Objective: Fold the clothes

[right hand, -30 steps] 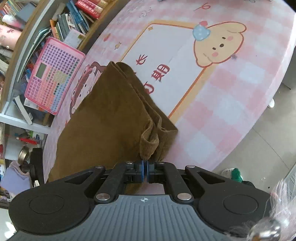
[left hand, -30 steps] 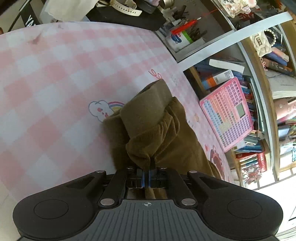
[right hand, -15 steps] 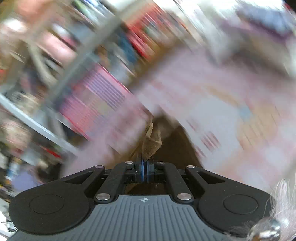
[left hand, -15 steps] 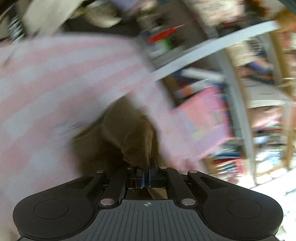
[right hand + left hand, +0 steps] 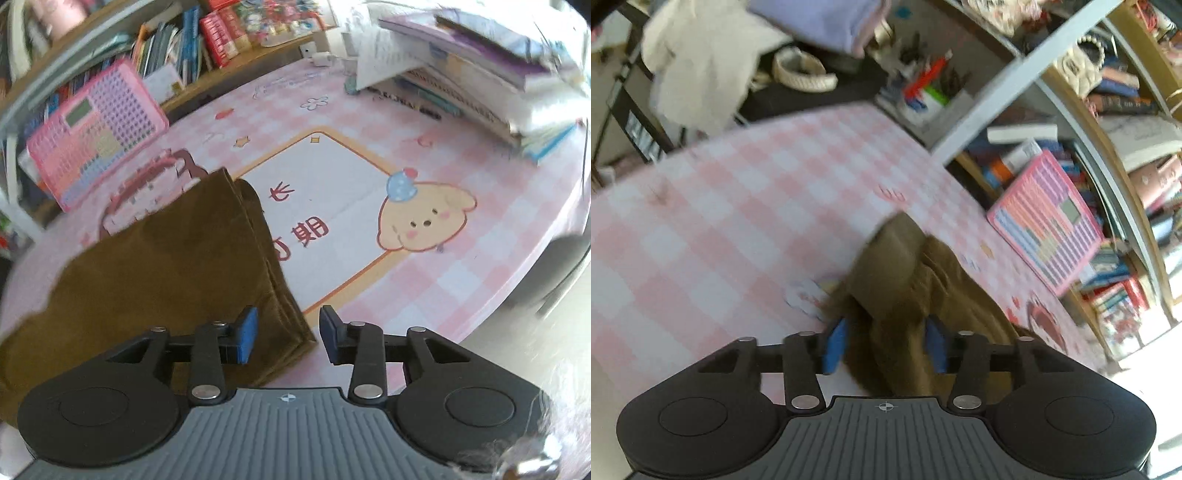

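Note:
A brown corduroy garment lies folded on the pink checked table mat. In the left wrist view its bunched end rises between the blue pads of my left gripper, whose jaws are opening; the pads stand apart from the cloth. In the right wrist view my right gripper hovers over the garment's near corner with its jaws opening, and the cloth lies flat below, not pinched.
A pink toy keyboard leans against the bookshelf at the mat's far side. Stacked books and papers sit at the back right. A white cloth hangs on a chair beyond the table. The table's edge drops off on the right.
Both grippers were shut on folds of the brown garment; now both have let go, their jaws apart. The garment has dropped flatter, and both views have lifted and rolled.

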The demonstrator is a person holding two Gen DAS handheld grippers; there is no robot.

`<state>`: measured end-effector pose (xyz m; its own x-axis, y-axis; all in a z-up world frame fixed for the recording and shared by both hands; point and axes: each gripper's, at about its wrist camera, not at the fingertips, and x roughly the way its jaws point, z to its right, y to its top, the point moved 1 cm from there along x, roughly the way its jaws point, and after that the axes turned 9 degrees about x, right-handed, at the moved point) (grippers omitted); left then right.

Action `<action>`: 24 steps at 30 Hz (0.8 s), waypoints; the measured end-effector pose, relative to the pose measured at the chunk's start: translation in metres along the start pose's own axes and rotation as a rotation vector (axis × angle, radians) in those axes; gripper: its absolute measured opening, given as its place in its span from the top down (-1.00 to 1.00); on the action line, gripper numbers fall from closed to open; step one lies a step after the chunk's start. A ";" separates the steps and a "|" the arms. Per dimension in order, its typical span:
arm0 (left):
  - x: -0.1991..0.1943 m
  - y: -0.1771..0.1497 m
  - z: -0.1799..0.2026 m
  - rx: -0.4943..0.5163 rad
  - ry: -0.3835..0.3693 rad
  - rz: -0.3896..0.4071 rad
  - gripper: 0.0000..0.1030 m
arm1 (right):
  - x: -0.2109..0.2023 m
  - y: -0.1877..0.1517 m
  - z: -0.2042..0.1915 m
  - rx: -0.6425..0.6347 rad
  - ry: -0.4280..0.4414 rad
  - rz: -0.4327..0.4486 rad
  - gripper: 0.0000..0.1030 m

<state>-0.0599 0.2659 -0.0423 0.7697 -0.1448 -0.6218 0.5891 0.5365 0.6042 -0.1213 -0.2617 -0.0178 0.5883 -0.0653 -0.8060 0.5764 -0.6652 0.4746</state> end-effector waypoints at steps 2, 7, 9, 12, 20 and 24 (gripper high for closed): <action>0.004 0.001 -0.006 -0.018 0.012 -0.009 -0.02 | 0.004 -0.005 -0.003 -0.040 -0.018 -0.012 0.32; 0.023 0.000 -0.007 -0.048 0.029 -0.038 -0.03 | 0.012 -0.009 -0.013 -0.106 -0.045 -0.035 0.35; 0.027 -0.001 -0.002 -0.038 0.031 -0.042 -0.01 | 0.015 -0.008 -0.015 -0.124 -0.049 -0.043 0.42; 0.029 -0.002 0.001 -0.045 0.038 -0.043 0.01 | 0.020 -0.006 -0.016 -0.156 -0.043 -0.047 0.58; 0.036 -0.008 0.017 -0.075 0.072 -0.046 0.47 | 0.037 0.027 -0.016 -0.224 0.051 -0.033 0.79; 0.041 -0.015 0.046 -0.075 0.081 -0.038 0.56 | 0.038 0.068 -0.011 -0.248 0.074 0.052 0.80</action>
<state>-0.0261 0.2136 -0.0536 0.7229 -0.1000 -0.6837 0.5950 0.5933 0.5422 -0.0535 -0.3010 -0.0125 0.6556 -0.0341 -0.7543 0.6600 -0.4595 0.5944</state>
